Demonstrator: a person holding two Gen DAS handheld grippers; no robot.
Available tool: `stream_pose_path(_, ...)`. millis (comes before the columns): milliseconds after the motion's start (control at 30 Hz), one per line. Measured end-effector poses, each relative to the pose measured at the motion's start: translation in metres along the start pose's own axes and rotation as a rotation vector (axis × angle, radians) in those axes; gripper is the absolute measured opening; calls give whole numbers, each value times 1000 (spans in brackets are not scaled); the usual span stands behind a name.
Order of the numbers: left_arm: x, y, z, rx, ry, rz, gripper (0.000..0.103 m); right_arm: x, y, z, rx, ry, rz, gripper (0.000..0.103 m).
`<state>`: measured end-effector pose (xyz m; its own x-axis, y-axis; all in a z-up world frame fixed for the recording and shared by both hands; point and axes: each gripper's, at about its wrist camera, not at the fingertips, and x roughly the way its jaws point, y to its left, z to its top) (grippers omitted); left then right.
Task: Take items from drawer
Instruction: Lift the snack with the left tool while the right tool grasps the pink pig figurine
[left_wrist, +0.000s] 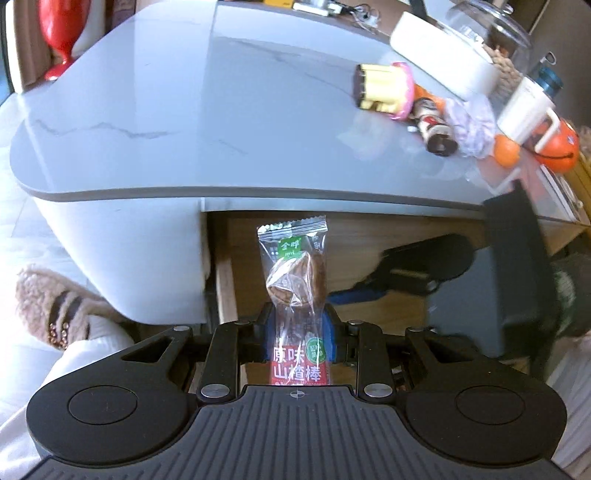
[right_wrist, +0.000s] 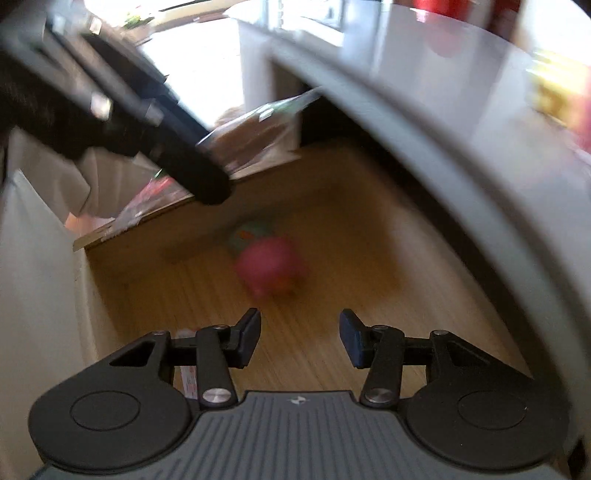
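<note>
My left gripper (left_wrist: 298, 325) is shut on a clear snack packet (left_wrist: 295, 273) with a red label, held upright over the open wooden drawer (left_wrist: 369, 229) under the grey marble table top (left_wrist: 221, 122). The other gripper shows as a dark blurred shape (left_wrist: 424, 264) to the right over the drawer. In the right wrist view my right gripper (right_wrist: 298, 336) is open above the drawer floor (right_wrist: 369, 266), with nothing between its fingers. A blurred pink item (right_wrist: 271, 266) lies on the drawer floor ahead of it. The left gripper (right_wrist: 177, 147) with its packet (right_wrist: 255, 133) crosses the upper left.
On the table top at right lie a yellow and pink pack (left_wrist: 384, 88), a dark bottle (left_wrist: 434, 127), a crumpled wrapper (left_wrist: 471, 122), a white mug (left_wrist: 524, 107), an orange fruit (left_wrist: 506, 149) and a white box (left_wrist: 439, 48). A fluffy slipper (left_wrist: 48, 302) is at lower left.
</note>
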<state>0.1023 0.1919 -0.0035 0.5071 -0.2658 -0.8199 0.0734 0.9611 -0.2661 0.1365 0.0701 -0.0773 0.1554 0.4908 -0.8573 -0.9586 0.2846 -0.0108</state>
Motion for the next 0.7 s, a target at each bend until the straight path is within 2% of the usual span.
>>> stream_pose_path(267, 7, 6, 1, -24, 2, 14, 29, 30, 8, 21, -46, -3, 23, 50)
stream_pose_path(367, 5, 4, 1, -23, -8, 21, 29, 25, -2, 20, 13, 1, 44, 45)
stream_pose_path(400, 4, 3, 1, -24, -11, 23, 29, 21, -6, 20, 36, 7, 45, 43)
stream_pose_path(500, -1, -3, 0, -28, -16, 15, 29, 1, -18, 16, 105, 24, 46, 27)
stream_pose_path(700, -5, -31, -10, -17, -5, -21, 29, -65, -25, -19, 171, 36, -22, 22)
